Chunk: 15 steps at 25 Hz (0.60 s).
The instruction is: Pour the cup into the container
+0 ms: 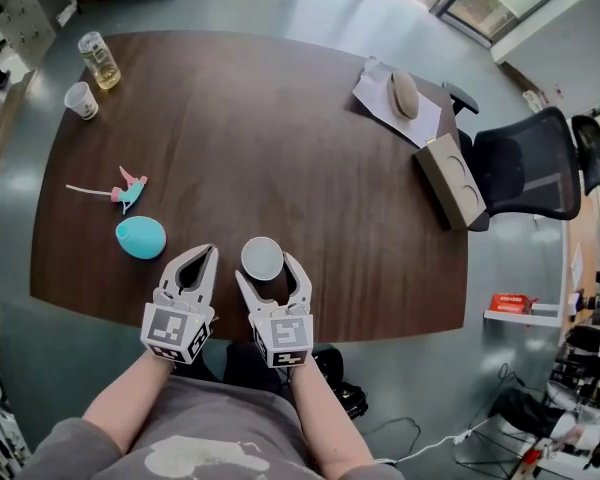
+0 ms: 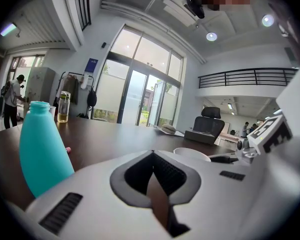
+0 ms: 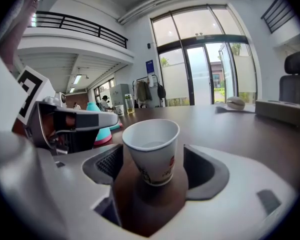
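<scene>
A white paper cup [image 1: 262, 257] stands upright near the front edge of the dark wooden table [image 1: 280, 148]. My right gripper [image 1: 268, 268] is open around it, one jaw on each side with a gap at both pads. In the right gripper view the cup [image 3: 152, 149] sits between the jaws and looks nearly empty inside. A teal bottle-shaped container [image 1: 140, 236] stands to the left; it fills the left edge of the left gripper view [image 2: 40, 149]. My left gripper [image 1: 211, 253] sits between container and cup, shut on nothing, its tips meeting [image 2: 152, 155].
At the far left stand a bottle of yellow liquid [image 1: 99, 60] and a small paper cup [image 1: 80, 100]. A pink and teal toy [image 1: 126, 188] lies behind the container. A cardboard box [image 1: 450, 180], papers [image 1: 402, 96] and black chairs [image 1: 525, 168] are at the right.
</scene>
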Each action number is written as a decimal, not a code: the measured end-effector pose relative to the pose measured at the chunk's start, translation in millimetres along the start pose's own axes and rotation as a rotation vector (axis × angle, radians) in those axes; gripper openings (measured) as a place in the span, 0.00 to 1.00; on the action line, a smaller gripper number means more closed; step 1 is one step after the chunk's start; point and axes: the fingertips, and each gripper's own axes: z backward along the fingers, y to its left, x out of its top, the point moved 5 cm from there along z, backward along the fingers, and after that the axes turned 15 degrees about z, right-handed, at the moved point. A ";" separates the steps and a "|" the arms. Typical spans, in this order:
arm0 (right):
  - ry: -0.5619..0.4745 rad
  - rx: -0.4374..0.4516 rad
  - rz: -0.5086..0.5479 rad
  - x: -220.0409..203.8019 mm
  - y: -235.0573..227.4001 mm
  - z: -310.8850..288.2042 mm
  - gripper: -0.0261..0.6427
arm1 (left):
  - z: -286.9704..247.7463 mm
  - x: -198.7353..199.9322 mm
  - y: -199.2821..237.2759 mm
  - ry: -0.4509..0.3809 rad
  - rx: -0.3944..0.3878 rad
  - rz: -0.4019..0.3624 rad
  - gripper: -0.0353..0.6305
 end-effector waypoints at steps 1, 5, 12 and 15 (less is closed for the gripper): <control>0.003 0.007 0.001 0.0 0.0 -2.5 0.56 | -0.6 0.1 0.2 0.000 0.002 0.002 0.06; 0.014 0.034 0.027 1.1 1.9 -13.6 0.57 | -3.4 0.9 3.8 0.001 0.013 0.010 0.06; 0.031 0.028 0.060 -0.6 -1.6 -23.9 0.57 | -8.6 2.4 8.7 -0.002 0.026 0.017 0.06; 0.040 0.028 0.073 -0.9 -1.1 -26.2 0.57 | -9.1 2.7 10.7 -0.002 0.032 0.020 0.06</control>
